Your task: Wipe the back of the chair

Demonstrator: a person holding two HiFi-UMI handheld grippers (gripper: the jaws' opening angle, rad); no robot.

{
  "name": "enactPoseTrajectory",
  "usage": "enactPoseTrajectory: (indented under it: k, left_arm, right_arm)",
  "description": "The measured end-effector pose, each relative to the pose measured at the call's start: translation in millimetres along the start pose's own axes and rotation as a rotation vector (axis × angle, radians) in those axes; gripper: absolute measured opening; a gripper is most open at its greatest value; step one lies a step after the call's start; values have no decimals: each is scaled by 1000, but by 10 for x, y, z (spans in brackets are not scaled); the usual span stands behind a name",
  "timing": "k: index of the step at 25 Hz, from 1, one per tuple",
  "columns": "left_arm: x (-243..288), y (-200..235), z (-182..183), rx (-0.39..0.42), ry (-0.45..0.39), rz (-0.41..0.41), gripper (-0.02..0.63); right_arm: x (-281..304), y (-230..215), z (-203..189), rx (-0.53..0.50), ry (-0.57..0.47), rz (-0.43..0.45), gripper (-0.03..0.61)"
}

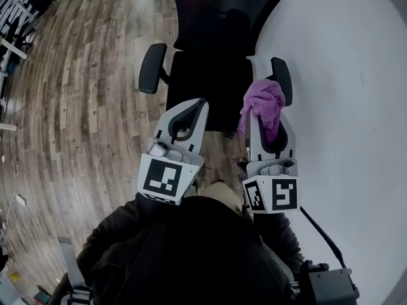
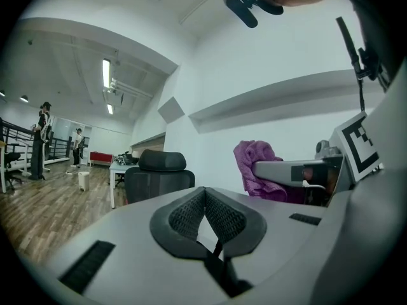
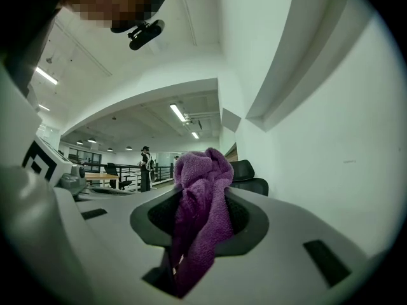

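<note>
Now | right claw (image 3: 200,199) clamps purple cloth (image 3: 202,170) | chair (image 1: 213,84) just ahead

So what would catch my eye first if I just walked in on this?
The bright purple cloth, pinched in the right gripper, stands out against the black office chair just ahead of it. The left gripper sits beside it, jaws together on nothing, and each gripper carries a cube with black-and-white square markers.

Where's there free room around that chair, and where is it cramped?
Free: the wooden floor left of the chair, and its bare seat. Cramped: the right gripper, holding the purple cloth, crowds the right armrest.
</note>
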State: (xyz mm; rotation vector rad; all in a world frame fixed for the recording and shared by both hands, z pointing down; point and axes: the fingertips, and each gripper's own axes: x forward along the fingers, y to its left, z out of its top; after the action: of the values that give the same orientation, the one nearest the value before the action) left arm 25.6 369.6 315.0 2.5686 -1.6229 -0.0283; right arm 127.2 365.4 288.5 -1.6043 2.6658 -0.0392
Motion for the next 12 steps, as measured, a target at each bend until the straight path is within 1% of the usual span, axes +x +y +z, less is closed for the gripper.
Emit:
enactPoseTrajectory:
  k: [4,6,10,12]
  left_arm:
    - [-17,-24,25,0,-17,-12,9]
    - [99,-8,-28,5,-11,-8,9]
    - [819,180,-89,41,18,5,9]
    - [1072,222,-126,36,39,22,9]
  right_arm:
    - [-14,55,88,-26,-18,4,120]
    - [82,-36,59,-24,-24,9,120]
    - [713,-519,27,-12,-38,29,120]
    - [924,-691,-31,3,-28,49,120]
